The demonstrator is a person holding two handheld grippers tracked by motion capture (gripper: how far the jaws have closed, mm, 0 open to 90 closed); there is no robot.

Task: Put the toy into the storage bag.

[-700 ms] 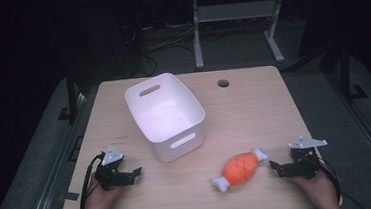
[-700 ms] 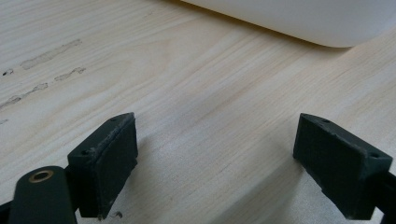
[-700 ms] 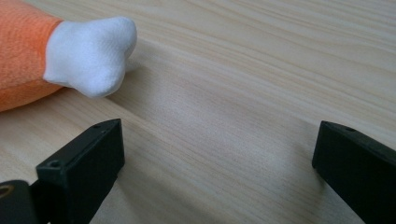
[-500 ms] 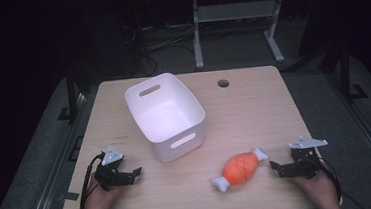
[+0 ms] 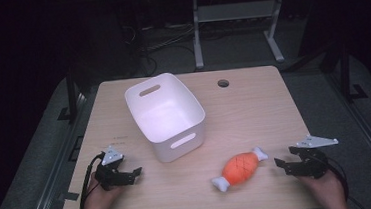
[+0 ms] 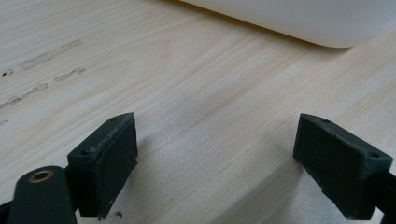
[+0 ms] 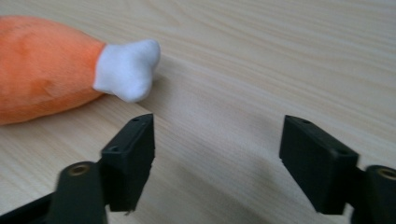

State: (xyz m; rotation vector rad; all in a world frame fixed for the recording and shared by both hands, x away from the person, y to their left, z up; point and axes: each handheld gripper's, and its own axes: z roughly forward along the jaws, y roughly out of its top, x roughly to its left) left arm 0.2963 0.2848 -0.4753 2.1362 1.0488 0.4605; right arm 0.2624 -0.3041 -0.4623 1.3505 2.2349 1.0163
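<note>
— So, what sits on the surface [image 5: 253,104]?

— A white bin [image 5: 167,116] left of centre in the high view, open side up, with a handle slot in each short wall. Lower and to the right of it lies an orange toy [image 5: 239,168] shaped like a drumstick, with a white bone end at each tip, lying on a slant. Bin and toy are apart.

— And the grippers?

— The left gripper [image 5: 134,174] is at the lower left of the high view, held in a hand [image 5: 100,196] that comes in from the bottom edge. Its fingers [image 6: 105,163] stand wide apart over bare wood, with the rounded bottom edge of the bin at the top of the left gripper view. They hold nothing.

— The other one?

— The right gripper [image 5: 280,163] is at the lower right, just beside the toy's upper bone end and pointing at it. Its fingers [image 7: 130,158] are also spread, with nothing between them. In the right gripper view the toy fills the upper left, its white end near the left finger, not touching.

— Anything else?

— A small round hole [image 5: 223,83] in the surface near its far edge, right of the bin.
</note>
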